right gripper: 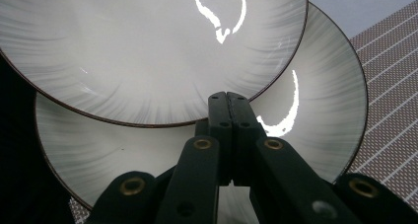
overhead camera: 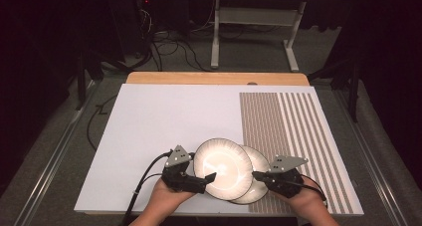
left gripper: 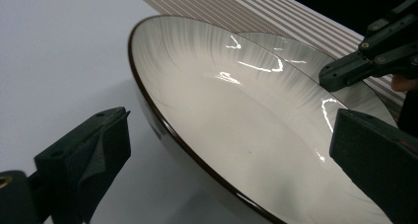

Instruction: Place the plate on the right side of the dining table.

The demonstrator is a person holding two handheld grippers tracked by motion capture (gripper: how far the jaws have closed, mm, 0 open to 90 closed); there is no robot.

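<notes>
The left gripper [left gripper: 231, 150] is seen with its two black jaws spread wide, one at lower left, one at lower right, with the near rim of the upper plate [left gripper: 222, 115] between them, untouched. The upper plate is tilted, overlapping a lower plate [left gripper: 305, 56]. The right gripper [left gripper: 323, 78] is seen closed at the plates' far side. A white tabletop [left gripper: 59, 51] and a striped mat [left gripper: 236, 7] are seen beyond.

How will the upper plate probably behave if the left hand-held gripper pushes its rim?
The upper plate looks glazed and glossy, so it may slide easily. It rests partly on the lower plate, so it could tip or rock. It seems stiff ceramic, likely fragile if it drops.
</notes>
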